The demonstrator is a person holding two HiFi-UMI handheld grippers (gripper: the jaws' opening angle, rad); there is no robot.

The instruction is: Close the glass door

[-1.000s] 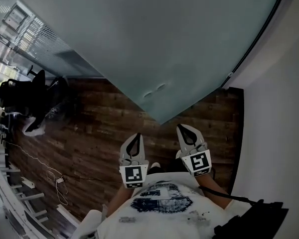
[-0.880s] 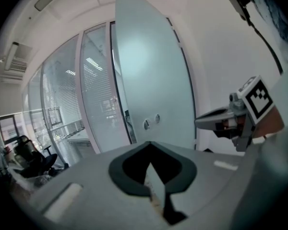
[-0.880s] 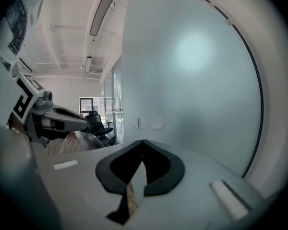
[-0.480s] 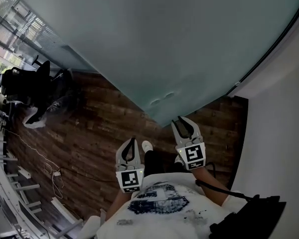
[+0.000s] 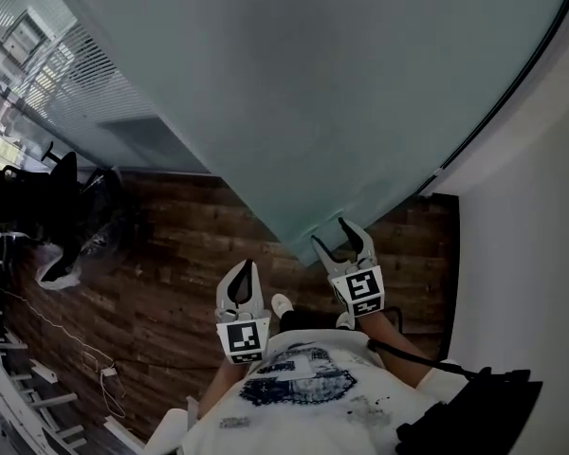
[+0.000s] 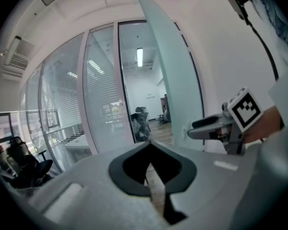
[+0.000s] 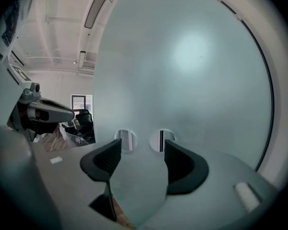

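Note:
The frosted glass door point(image 5: 294, 93) fills the upper head view, its lower corner just ahead of my hands. My right gripper point(image 5: 341, 238) is next to that corner, its jaws opening wide with nothing gripped. In the right gripper view, the right gripper point(image 7: 141, 147) faces the door panel point(image 7: 192, 80) close up, with two round holes point(image 7: 126, 140) in the glass just beyond the pads. My left gripper point(image 5: 243, 271) is lower left over the wooden floor, shut and empty. The left gripper view shows the left gripper's point(image 6: 150, 143) tips together, the door's edge point(image 6: 168, 80) and the right gripper point(image 6: 209, 124).
A white wall point(image 5: 522, 254) runs close on the right. A black office chair point(image 5: 38, 192) and a loose cable point(image 5: 47, 320) are on the wooden floor point(image 5: 171, 245) at left. Glass partitions with blinds point(image 6: 62, 104) stand beyond the doorway.
The right gripper's jaws have gone from together to wide apart. Both grippers have shifted left and closer to the door's lower corner.

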